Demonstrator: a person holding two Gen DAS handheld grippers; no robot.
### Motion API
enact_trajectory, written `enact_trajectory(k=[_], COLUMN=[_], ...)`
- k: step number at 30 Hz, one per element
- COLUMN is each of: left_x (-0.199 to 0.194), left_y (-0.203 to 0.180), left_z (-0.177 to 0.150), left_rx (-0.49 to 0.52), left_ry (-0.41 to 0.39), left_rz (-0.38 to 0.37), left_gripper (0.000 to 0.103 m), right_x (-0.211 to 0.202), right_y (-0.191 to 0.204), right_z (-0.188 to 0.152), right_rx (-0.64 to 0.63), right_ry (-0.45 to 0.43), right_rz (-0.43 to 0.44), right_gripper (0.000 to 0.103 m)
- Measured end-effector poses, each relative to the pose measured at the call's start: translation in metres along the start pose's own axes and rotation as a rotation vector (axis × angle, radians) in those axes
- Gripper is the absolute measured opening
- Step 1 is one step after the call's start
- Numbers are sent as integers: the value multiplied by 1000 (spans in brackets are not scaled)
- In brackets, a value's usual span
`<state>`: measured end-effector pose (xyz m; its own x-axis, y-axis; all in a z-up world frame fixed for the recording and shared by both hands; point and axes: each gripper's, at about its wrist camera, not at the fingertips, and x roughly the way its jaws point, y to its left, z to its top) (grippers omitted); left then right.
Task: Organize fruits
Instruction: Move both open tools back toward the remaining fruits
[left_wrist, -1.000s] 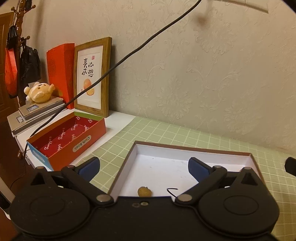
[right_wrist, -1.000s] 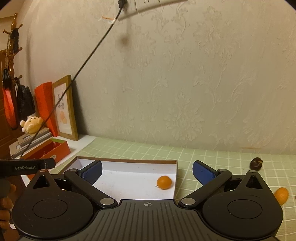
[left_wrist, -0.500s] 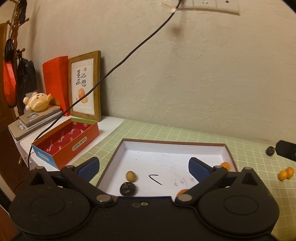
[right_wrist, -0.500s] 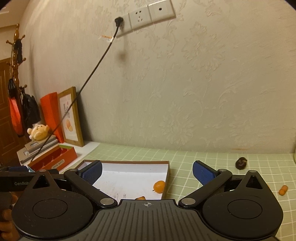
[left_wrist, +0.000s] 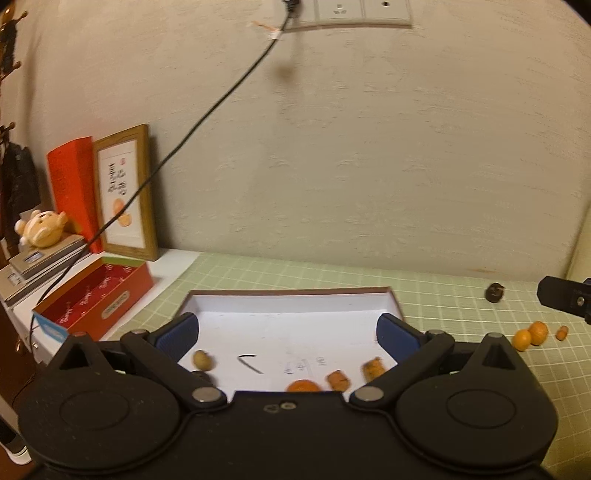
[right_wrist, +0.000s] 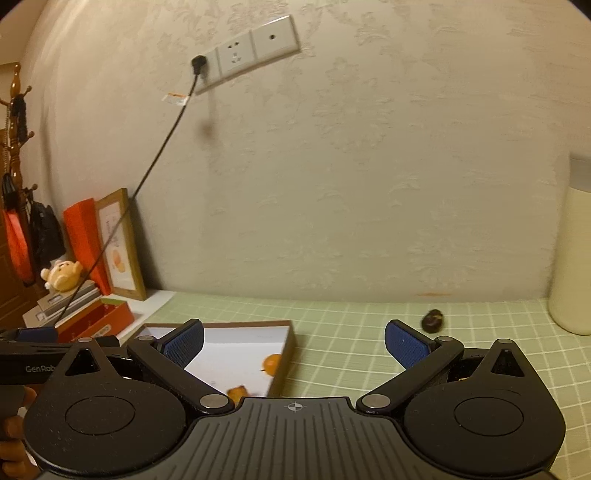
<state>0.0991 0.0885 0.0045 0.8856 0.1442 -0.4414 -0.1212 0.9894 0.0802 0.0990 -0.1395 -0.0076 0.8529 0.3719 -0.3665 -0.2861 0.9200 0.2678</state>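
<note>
**Left wrist view: both tongs spread wide over the fruit tray**

Left tongs gape wide and hold nothing, poised above the white tray on the green checked tabletop. Inside the tray lie a tan fruit and several orange fruits. Two small oranges and a dark fruit sit outside, to the tray's right. Right tongs also stand wide and empty, beside the tray's right edge.

Tongs: matt black plastic, blue textured pads, bare metal pivot pins. Tray: cardboard, matt white inside. Worktop: green checked cloth. Wall: embossed matt wallpaper. Picture frame: wood.
</note>
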Motion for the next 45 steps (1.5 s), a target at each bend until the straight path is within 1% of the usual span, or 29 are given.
enact_trajectory(k=[12,18,24,27,35,39,43,44,45], left_x=[7,10,18,26,48,57,67,70,73], left_y=[-43,-68,-101,-117,-156,-173,-186,-189,-193], left_z=[-3,-8,-13,-17,-26,-30,-32,-32,-33], left_rx=[52,90,147,164,212,234,240,240,240], left_ry=[0,-5,-7,5,38,57,76,81,85], left_rz=[-82,-137,-202,-232,-318,-346,-371,-376,-382], left_gripper=[97,97,97,96,86,86,86,86,86], right_x=[-17,-27,-34,-38,-44,-45,-45,-43,-42], right_y=[-37,-53,-78,-92,-128,-145,-151,-152,-154], right_z=[-6,-11,-22,-25,-31,-34,-35,-35,-35], right_rx=[31,28,58,73,123,153,150,147,148], right_ry=[-1,4,22,23,40,56,63,67,70], right_rz=[-70,-113,-173,-207,-327,-367,-384,-388,-390], right_gripper=[103,103,103,103,103,103,103,101,94])
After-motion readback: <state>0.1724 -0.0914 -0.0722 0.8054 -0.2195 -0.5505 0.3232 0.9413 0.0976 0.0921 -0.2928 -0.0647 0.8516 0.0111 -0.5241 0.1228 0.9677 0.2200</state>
